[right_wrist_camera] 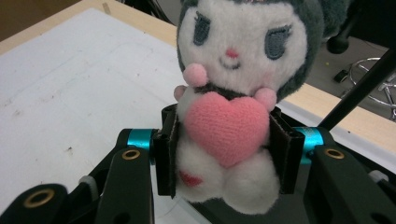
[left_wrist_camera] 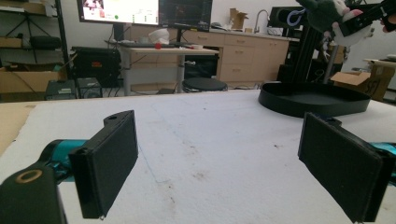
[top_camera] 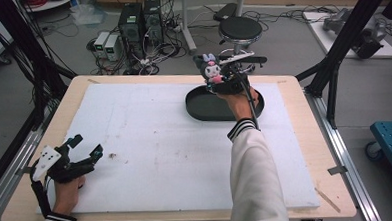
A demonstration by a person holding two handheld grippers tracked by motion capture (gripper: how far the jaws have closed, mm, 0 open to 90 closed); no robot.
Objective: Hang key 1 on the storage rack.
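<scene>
Jaws of the left tool (top_camera: 85, 150) stand wide apart with nothing between them; it is released and rests low at the near left corner of the worktop (top_camera: 295, 136), held by the left hand (top_camera: 67, 188). In the left gripper view its two black pads (left_wrist_camera: 109, 163) frame bare white foam.

Farther off, the right tool (right_wrist_camera: 224, 154) is clenched on a plush toy (right_wrist_camera: 233, 107): the pads press its white body from both sides, at the level of the pink heart it hugs. The toy sits upright in the grip, its dark hood and white face above the jaws. In the high view the right hand (top_camera: 241, 101) holds tool and toy (top_camera: 211, 70) raised above the black tray (top_camera: 199, 108), clear of its floor.

A white foam sheet (top_camera: 160, 142) covers most of the wooden worktop, marked with small brown stains near the middle. The oval tray lies on the foam toward the far right.

Beyond the worktop the grey floor carries two computer towers (top_camera: 140, 23), tangled cables and a round black stool (top_camera: 240, 28). Black frame posts rise at both sides. The left gripper view shows a desk with monitors (left_wrist_camera: 144, 11) and wooden cabinets along the back wall.
</scene>
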